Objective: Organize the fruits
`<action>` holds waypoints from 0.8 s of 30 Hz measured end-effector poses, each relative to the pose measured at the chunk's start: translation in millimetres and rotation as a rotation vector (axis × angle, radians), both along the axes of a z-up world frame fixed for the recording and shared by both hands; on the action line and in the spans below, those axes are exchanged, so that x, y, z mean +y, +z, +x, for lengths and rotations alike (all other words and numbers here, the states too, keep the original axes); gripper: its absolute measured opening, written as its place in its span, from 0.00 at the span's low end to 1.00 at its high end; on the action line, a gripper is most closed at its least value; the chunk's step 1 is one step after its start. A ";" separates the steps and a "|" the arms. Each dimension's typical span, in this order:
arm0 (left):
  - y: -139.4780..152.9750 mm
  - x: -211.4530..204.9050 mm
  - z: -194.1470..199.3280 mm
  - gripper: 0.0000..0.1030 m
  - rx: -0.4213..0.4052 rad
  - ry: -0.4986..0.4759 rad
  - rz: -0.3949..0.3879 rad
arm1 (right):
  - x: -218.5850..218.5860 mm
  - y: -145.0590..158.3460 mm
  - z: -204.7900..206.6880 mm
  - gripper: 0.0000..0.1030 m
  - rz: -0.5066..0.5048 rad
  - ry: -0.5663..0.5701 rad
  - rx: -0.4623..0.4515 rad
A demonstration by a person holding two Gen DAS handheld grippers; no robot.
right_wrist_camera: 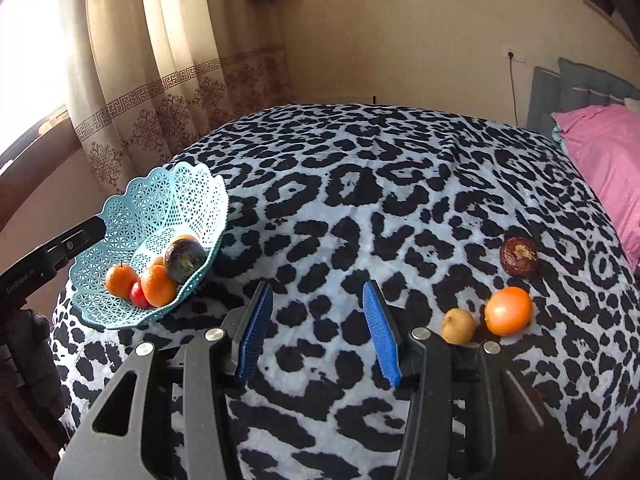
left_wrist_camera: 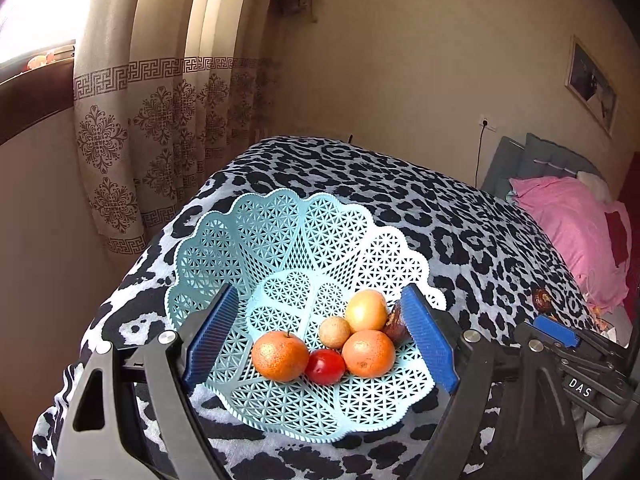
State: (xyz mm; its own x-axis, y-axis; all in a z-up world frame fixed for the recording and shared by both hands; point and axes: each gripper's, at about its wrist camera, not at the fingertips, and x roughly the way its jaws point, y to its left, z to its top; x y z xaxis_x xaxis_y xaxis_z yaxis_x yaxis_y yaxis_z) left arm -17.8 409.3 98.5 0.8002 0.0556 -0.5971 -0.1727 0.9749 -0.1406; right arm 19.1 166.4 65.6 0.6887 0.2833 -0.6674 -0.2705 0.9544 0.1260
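Observation:
A light-blue lattice basket (left_wrist_camera: 280,232) sits on the leopard-print bed near its corner. It holds two oranges (left_wrist_camera: 280,356) (left_wrist_camera: 368,354), a red fruit (left_wrist_camera: 325,367), a yellow fruit (left_wrist_camera: 366,310), a small tan fruit (left_wrist_camera: 334,332) and a dark brown fruit (left_wrist_camera: 396,322) half hidden by a finger. My left gripper (left_wrist_camera: 319,290) is open wide over the basket with nothing gripped. My right gripper (right_wrist_camera: 318,288) is open over bare blanket. To its right lie an orange (right_wrist_camera: 509,310), a small tan fruit (right_wrist_camera: 458,326) and a dark brown fruit (right_wrist_camera: 519,257).
The bed (right_wrist_camera: 360,184) drops off at the left behind the basket (right_wrist_camera: 160,204), toward patterned curtains (left_wrist_camera: 160,128) and a window. A pink pillow (right_wrist_camera: 604,152) and grey headboard (right_wrist_camera: 548,96) are at the far right. A cable hangs from a wall socket (right_wrist_camera: 516,56).

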 end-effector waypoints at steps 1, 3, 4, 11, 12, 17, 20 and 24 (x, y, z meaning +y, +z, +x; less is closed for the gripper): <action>0.3 -1.7 -0.6 0.82 0.000 -0.002 0.001 | -6.1 -0.9 -1.4 0.46 0.003 -0.010 0.003; 1.5 -5.3 -1.4 0.82 0.000 -0.007 0.005 | -16.9 -2.5 -3.3 0.46 0.007 -0.030 0.007; 2.4 -7.7 -1.7 0.82 -0.001 -0.011 0.009 | -23.5 -3.4 -4.5 0.46 0.009 -0.042 0.009; 9.5 -31.4 -1.5 0.82 -0.008 -0.058 0.037 | -72.0 -10.9 -5.5 0.46 0.046 -0.135 0.038; 10.0 -35.6 -1.4 0.83 -0.009 -0.067 0.041 | -78.1 -11.5 -5.6 0.46 0.050 -0.147 0.040; 12.8 -55.9 -2.7 0.89 -0.017 -0.113 0.061 | -103.7 -14.8 -3.2 0.46 0.066 -0.197 0.052; 13.4 -67.7 -1.7 0.89 -0.016 -0.137 0.070 | -115.5 -16.3 1.3 0.46 0.072 -0.223 0.059; 13.7 -79.5 -2.4 0.89 -0.014 -0.163 0.081 | -128.1 -20.5 12.4 0.46 0.091 -0.251 0.083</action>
